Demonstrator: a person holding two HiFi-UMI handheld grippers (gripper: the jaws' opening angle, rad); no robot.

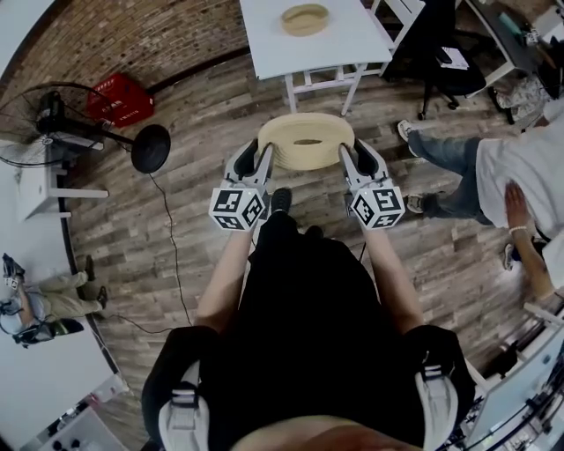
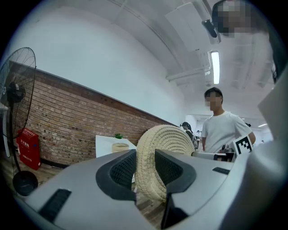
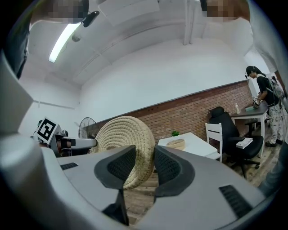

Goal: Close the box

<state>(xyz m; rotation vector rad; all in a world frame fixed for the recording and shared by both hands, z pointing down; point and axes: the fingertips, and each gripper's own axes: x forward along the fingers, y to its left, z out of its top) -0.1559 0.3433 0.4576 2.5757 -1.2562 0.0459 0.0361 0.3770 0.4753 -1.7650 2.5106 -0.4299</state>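
In the head view, the woven lid (image 1: 306, 141) hangs over the floor at 12 o'clock of the person. Its rim is pinched at 9 o'clock by the left tool (image 1: 262, 163) and at 3 o'clock by the right tool (image 1: 346, 163) — a two-sided hold that likely keeps the broad disc steady while it is carried. Both forearms reach straight ahead, side by side, with the marker cubes facing up. The box (image 1: 305, 18) it seems meant for sits open on the white desk (image 1: 264, 44), farther out at 12 o'clock and well apart from the lid.

In the left gripper view, the jaws are clamped on the lid's thick coiled rim, with a pad pressed to each face. The tool lies near level. The desk and box show at 9 o'clock, past the lid.

In the right gripper view, the jaws likewise bite the opposite rim. The desk and box lie at 3 o'clock — the closing itself is not yet begun.
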